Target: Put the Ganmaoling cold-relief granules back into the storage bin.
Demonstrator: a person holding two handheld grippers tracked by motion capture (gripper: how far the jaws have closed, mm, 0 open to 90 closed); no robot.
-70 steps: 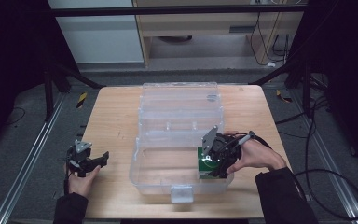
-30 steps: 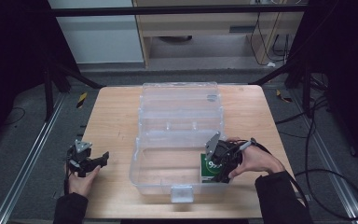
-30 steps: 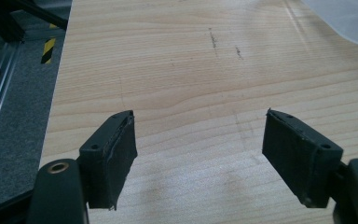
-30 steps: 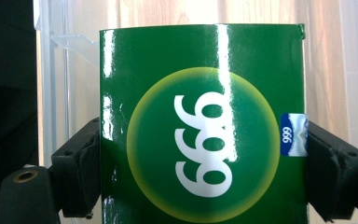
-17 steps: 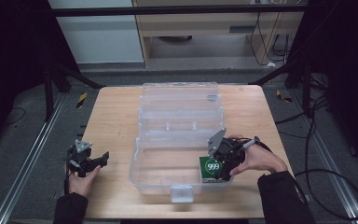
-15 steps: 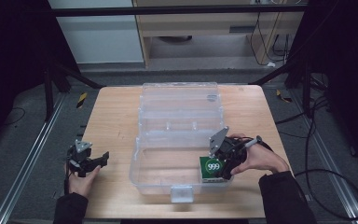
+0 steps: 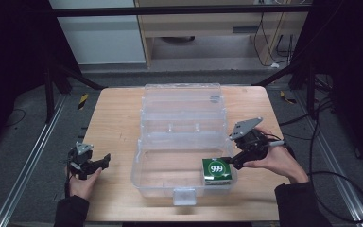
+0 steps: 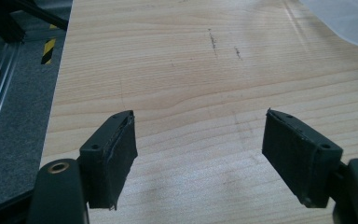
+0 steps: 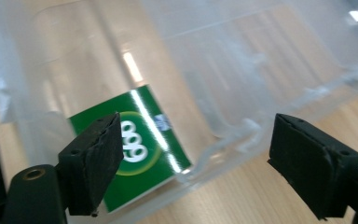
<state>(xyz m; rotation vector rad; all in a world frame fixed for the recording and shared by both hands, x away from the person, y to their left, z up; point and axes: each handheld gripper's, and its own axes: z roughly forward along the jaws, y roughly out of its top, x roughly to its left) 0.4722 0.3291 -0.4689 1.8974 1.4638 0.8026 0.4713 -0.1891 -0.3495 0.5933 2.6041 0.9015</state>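
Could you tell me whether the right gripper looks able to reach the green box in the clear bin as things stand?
Probably yes. The right gripper is open just beside the green box, which lies in the open-topped clear bin near its right wall; that low wall is the only hindrance.

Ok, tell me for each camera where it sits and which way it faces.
High view: above the person's side, looking forward and down at the table; both forearms, left gripper, right gripper.
Left gripper view: on the left gripper, facing bare wood between open fingers.
Right gripper view: on the right gripper, facing the clear box and green packet.
High and right gripper views share the packet.
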